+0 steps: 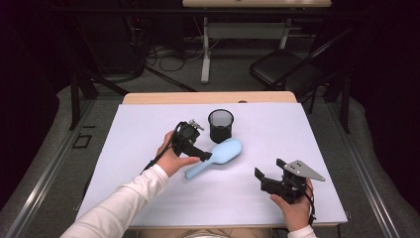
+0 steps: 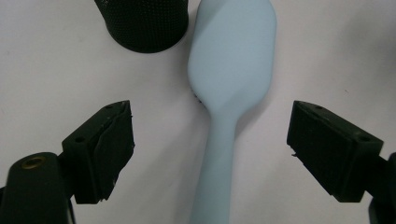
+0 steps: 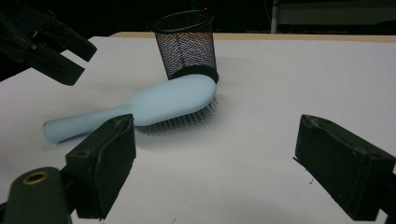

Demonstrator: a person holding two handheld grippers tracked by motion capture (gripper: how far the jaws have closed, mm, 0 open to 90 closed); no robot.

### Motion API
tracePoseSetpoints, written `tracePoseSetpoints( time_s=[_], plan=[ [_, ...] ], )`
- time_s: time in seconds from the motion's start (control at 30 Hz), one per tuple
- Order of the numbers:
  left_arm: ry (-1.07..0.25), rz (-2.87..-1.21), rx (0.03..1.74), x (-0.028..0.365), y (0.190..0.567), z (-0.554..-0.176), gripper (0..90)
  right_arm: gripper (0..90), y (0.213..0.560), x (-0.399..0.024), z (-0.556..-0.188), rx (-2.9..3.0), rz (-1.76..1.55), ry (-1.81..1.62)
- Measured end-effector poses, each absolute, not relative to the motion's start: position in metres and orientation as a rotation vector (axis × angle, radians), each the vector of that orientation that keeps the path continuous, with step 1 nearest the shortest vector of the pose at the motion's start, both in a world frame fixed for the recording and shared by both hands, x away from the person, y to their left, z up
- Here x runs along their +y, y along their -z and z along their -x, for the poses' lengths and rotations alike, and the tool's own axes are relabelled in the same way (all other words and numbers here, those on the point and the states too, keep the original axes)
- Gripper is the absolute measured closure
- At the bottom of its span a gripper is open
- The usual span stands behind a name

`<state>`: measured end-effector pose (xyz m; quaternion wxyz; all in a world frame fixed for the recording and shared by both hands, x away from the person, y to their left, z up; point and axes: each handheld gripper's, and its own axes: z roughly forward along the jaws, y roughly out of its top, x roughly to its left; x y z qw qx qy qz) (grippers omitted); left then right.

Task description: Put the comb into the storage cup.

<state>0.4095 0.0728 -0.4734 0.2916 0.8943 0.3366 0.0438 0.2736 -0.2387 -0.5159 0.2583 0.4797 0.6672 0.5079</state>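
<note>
Your left hand (image 1: pixel 173 157) comes in from the lower left of the high view, its white sleeve (image 1: pixel 119 210) lying across the pale table cover (image 1: pixel 148 198). It carries the left gripper (image 1: pixel 204 156) over the handle of the light blue hairbrush (image 1: pixel 218 154). In the left gripper view the jaws stand apart, one on each side of the brush's handle (image 2: pixel 217 163), and neither pad touches it; pale cover shows between each pad and the handle.

The hairbrush lies near the middle of the table, bristles down and smooth back up, its handle pointing toward you and to the left, its broad head up and to the right. The right gripper view shows the bristles (image 3: pixel 187 120) resting on the cover under the head.

Just beyond the head stands a black mesh cup (image 1: pixel 221 125), upright, its open mouth up. From the right gripper view its base sits right beside the brush head; you cannot tell whether the two touch.

Farther right, near the front edge of the table, your right hand (image 1: pixel 292 206) holds the right gripper (image 1: pixel 268 171), well apart from the brush. Its jaws are spread wide with nothing between them, aimed across the table toward the brush and cup.
</note>
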Motion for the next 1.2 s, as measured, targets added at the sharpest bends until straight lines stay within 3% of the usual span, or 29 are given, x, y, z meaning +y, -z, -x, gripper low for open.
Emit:
tracePoseSetpoints(
  time_s=[1.2],
  plan=[
    [-0.116,-2.453,0.922,0.058,0.491,-0.412,22.5,13.9,0.516,-0.239,-0.274,1.815,-1.302,-1.38]
  ],
)
